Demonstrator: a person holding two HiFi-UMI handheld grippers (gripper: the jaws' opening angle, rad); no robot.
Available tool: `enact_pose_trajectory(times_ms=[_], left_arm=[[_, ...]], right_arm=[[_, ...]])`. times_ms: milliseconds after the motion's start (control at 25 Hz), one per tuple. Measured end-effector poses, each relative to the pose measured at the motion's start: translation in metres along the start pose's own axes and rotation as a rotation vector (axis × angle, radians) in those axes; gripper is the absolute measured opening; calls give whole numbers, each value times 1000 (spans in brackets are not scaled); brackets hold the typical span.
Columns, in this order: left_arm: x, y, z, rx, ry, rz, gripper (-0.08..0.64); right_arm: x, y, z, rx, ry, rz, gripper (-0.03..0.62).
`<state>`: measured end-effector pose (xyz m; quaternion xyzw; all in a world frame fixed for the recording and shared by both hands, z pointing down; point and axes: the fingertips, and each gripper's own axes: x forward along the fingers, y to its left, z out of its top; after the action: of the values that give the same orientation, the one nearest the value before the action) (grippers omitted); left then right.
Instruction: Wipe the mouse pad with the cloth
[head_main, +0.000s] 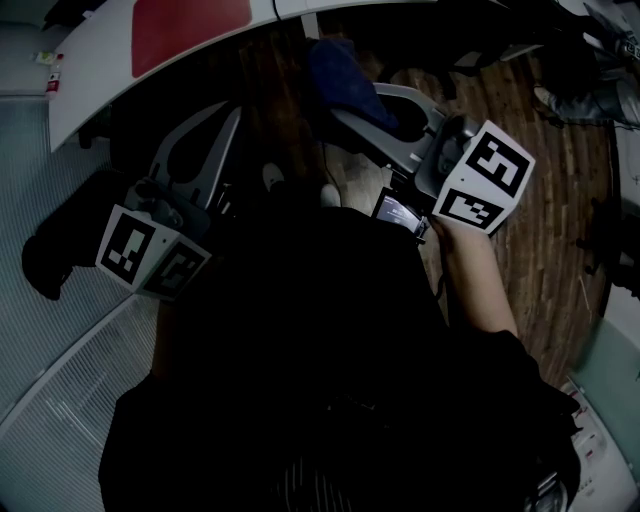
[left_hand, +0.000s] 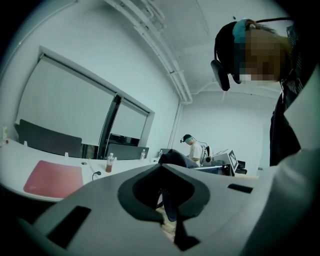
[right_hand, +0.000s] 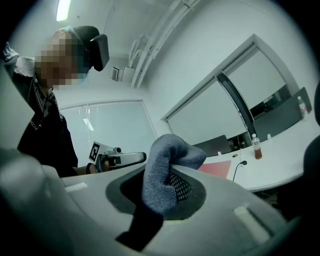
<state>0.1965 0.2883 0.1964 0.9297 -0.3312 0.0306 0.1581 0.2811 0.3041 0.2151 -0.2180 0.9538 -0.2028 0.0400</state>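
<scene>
The right gripper (right_hand: 172, 172) is clamped on a dark blue knitted cloth (right_hand: 162, 160). In the right gripper view the cloth sits right at the middle of the frame, pinched between the two grey jaws, with a rounded fold bulging above them and a strip trailing down towards the lower left. In the head view the same cloth shows as a dark blue bundle in the upper middle, at the far end of that gripper's grey arms, while the gripper's cube with square markers lies at the right, above the person's forearm.

The flat red rectangular mouse pad (head_main: 190, 28) lies on the curved white surface (head_main: 100, 60) along the top left edge of the head view. The cloth is held near it but clear of it, out past the surface's edge over the brown wooden floor (head_main: 560, 200). In the right gripper view the pad appears just right of the cloth, farther off on the surface.

The left gripper (left_hand: 162, 167) has its jaws drawn together, tips meeting, with nothing pinched between them; only floor and a bit of dark blue show through the opening behind the tips. In its view the pad lies at the lower left, well apart from it. A small bottle with brown liquid (left_hand: 109, 163) stands on the surface right of the pad
</scene>
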Motion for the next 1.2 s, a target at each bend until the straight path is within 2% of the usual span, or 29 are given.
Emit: enact_pose_trajectory(times_ms=[120,240,440,680,800,960,1200], left_arm=[[-1,-3,-4,16,-4,-43,8],[7,9,2,20,-13,-99,8],[36,68,32,-11,-7,-143,8],[40,157,58,-16,6,-194,8],[39,167,60,-14,15,-223,8],[41,161,60,-11,25,-238,8],[34,174,69,32,34,-212,8]], right_arm=[[1,8,-3,-22,-1,-18,64],[8,-1,-3,-9,-3,-75,64],[41,-42,32,-46,7,-198,64],[123,-74,51,-56,26,-258,64],[138,-76,56,-69,31,-284,64],[135,-70,59,-71,35,-291,64],[157,-60,64,-80,57,-233,64]])
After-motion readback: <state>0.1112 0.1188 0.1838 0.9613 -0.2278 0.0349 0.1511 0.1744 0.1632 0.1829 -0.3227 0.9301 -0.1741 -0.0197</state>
